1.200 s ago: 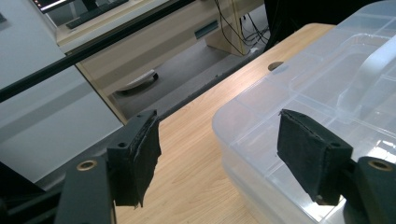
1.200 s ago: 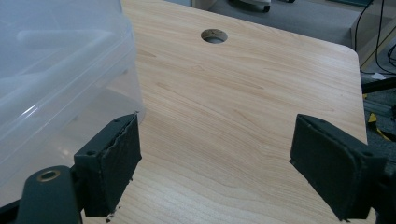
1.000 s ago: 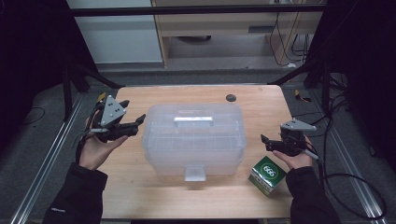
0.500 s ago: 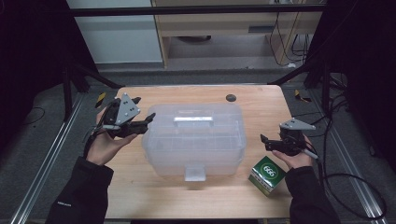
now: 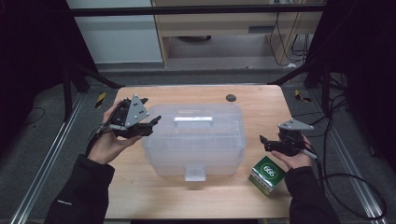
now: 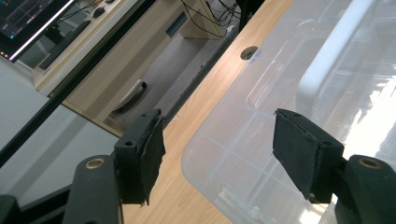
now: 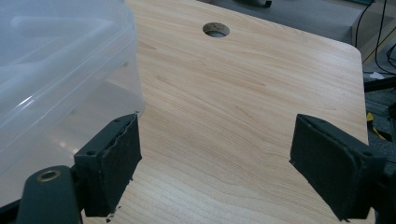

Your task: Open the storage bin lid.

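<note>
Grippers held apart at either end of a clear plastic storage box on the wooden table.

Nearest the person, a green carton marked 666 is seen at the table's front right, just beside the right hand. Above it the right gripper is held with jaws spread and empty, off the box's right end, pointing toward it. The box is placed at the table's middle, lid shut, a white handle on top and a latch at its front. The left gripper is held at the box's far left corner, jaws released around that corner without touching it. Farther back, a round cable hole is seen in the tabletop.
</note>
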### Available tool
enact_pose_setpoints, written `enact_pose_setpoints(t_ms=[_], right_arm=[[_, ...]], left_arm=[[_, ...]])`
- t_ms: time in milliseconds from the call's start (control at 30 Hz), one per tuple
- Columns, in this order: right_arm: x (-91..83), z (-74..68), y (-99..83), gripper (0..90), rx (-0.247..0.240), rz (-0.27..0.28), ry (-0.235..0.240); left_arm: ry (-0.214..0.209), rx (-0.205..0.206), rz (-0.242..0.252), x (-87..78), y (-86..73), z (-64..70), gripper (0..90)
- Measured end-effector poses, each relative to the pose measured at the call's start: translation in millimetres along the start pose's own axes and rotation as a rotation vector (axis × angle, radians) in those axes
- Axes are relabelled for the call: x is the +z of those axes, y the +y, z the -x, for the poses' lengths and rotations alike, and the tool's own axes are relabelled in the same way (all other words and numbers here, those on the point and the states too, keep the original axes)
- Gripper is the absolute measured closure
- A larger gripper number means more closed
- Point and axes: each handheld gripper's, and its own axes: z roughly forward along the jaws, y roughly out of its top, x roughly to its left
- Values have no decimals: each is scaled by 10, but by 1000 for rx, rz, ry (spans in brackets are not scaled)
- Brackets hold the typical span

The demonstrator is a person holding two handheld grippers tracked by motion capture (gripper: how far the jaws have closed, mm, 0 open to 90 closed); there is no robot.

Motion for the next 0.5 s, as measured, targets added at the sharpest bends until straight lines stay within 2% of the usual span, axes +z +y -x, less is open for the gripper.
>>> enact_pose_setpoints(t_ms=[233, 500], right_arm=[[0, -4, -1, 166, 1, -5, 3], [7, 1, -8, 166, -7, -12, 0]], left_arm=[[-21, 59, -13, -7, 80, 69, 319], [-32, 99, -21, -1, 153, 117, 315]])
